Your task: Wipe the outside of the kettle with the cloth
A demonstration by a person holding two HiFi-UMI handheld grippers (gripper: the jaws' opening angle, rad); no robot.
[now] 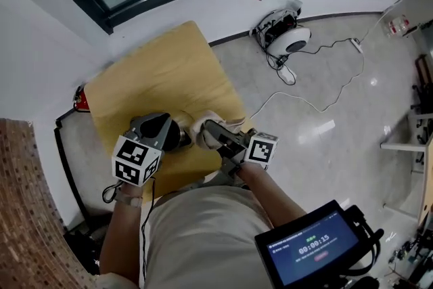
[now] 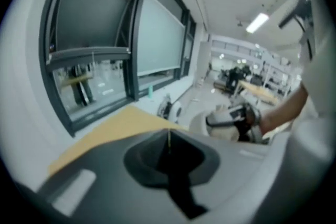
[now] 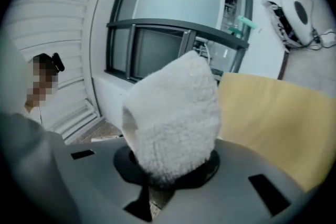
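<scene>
One yellow table (image 1: 155, 71) fills the middle of the head view, and the dark, rounded kettle (image 1: 178, 137) stands near its front edge, between the two grippers. At its left, the left gripper (image 1: 164, 126) has its jaws pressed together with nothing between them. The right gripper (image 1: 216, 135) pinches a fluffy white cloth (image 3: 173, 118), which sits just beside the kettle's right side.

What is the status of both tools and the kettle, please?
Left tool shut, empty. Right tool shut on cloth. Kettle on table between tools, cloth close beside it. Nothing in the way.
</scene>
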